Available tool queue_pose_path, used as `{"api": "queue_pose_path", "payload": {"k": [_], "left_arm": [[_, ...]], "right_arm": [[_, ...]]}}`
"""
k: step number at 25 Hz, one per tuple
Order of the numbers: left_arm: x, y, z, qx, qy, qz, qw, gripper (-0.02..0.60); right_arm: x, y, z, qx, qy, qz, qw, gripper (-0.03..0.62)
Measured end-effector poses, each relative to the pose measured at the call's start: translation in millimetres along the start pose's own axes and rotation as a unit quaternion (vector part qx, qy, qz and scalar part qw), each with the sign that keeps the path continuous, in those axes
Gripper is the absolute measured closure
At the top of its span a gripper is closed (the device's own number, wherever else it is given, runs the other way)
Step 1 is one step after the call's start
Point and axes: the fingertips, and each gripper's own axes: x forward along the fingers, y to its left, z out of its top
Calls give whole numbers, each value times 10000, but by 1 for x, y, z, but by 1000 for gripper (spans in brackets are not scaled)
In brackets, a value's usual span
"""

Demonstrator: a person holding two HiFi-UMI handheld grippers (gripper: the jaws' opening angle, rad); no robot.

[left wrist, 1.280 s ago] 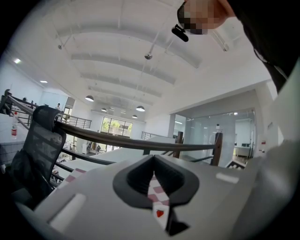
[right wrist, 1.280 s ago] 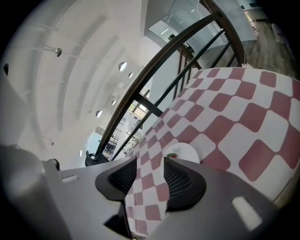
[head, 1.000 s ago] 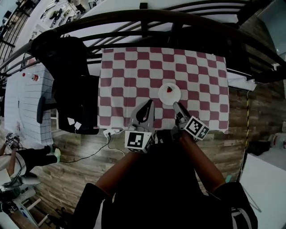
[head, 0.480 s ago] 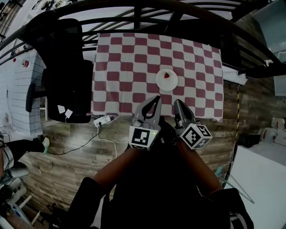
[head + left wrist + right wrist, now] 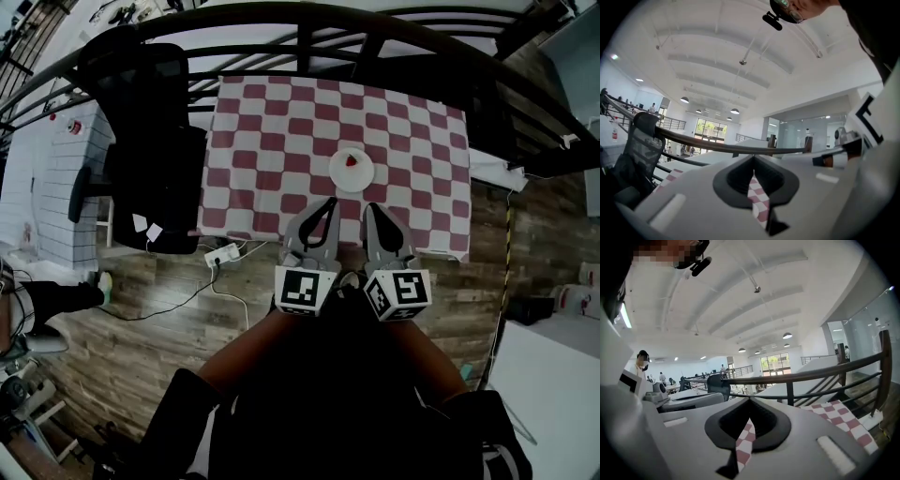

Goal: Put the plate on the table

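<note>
Plate (image 5: 352,171) is seated on the checked table (image 5: 262,141), so left gripper (image 5: 327,205) and right gripper (image 5: 370,209) are held clear at its near edge, jaws together, empty.

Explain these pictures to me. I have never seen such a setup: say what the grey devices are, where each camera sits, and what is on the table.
No robot here: a person holds hand-worked tongs in each hand, the left tongs and the right tongs. The marker cubes are part of them. The head view comes from a camera on the person's head, looking steeply down. The other two views come from cameras riding on each pair, looking along its jaws. Both pairs are shut and hold nothing. On the table, covered by a red-and-white checked cloth, stands a white plate with a small red thing on it. A black chair stands beside the table.
</note>
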Motion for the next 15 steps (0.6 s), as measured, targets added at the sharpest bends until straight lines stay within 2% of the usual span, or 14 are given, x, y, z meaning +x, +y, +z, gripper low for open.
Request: {"api": "queue_pose_path", "payload": {"k": [7,10,15], "left_arm": [[3,-28,22,316,-221,-49,9992,572],[2,-29,31,480,-406,-17,9980,572],[-1,-25,36,586,-487,-93,9970,572]], "right_arm": [[-16,-9,13,-193,-329,-12,9993,595],[-16,-6,17,-274,-453,-26,9986,595],[-13,2,20,-322,-581,-41,9978,595]]}}
